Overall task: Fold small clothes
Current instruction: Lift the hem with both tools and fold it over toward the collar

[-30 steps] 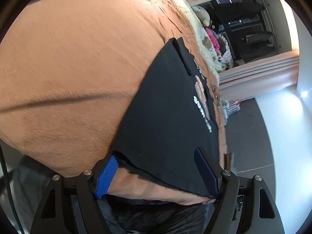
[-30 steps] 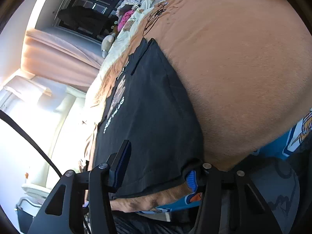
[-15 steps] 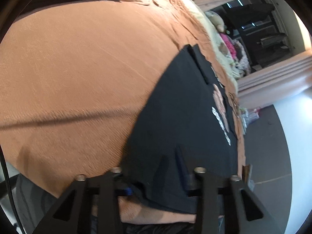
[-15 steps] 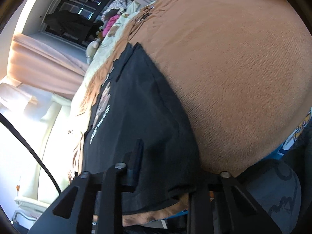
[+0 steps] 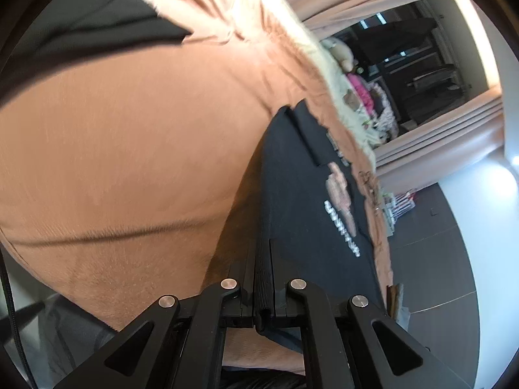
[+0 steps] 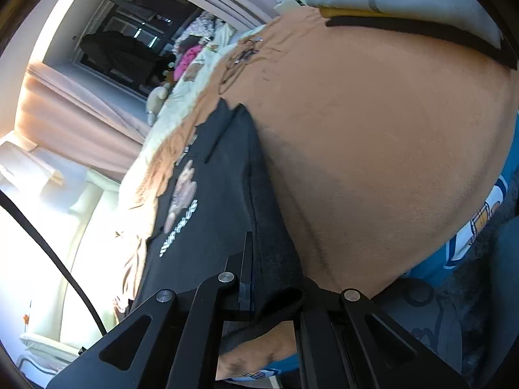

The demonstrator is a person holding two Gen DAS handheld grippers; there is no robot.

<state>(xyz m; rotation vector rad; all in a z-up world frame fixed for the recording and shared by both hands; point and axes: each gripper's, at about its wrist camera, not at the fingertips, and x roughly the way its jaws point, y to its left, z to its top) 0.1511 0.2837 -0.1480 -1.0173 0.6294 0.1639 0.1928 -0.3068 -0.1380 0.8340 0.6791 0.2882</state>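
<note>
Both claws now clamped, left claw (image 5: 264,278) and right claw (image 6: 256,278) pinching black shirt (image 5: 301,201) hem

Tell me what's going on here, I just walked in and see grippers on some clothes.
A person is folding a black T-shirt spread on an orange bedcover. The left gripper and the right gripper are each shut on the shirt's near edge, one at each side. No fold has been made yet; the printed front faces up.
</note>
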